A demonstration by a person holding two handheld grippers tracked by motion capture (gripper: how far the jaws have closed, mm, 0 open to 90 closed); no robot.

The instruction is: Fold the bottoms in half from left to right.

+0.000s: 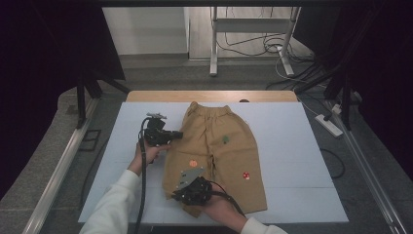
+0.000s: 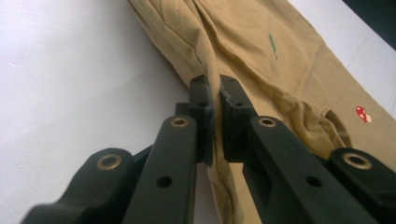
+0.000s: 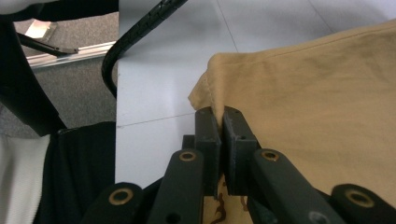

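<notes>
Both hand-held grippers pinch the tan trousers' left edge, ready for a fold.

High view: trousers [image 1: 221,151] lie flat on the bench [image 1: 292,146], left hand-held gripper [image 1: 176,134] at mid-edge, right hand-held gripper [image 1: 176,196] at the hem corner. Left gripper view: jaws clenched on a fabric ridge [image 2: 212,93]. Right gripper view: jaws clamp the hem corner [image 3: 208,93]. Next, I judge, lift both together and carry the edge across.

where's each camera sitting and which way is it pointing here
High view: above the person's side, facing forward and down on the tan trousers on the white table; both forearms, left gripper, right gripper.
Left gripper view: along its jaws, shut on the trousers' side edge.
Right gripper view: along its jaws, shut on a hem corner.
Shared: the trousers and table.
</notes>
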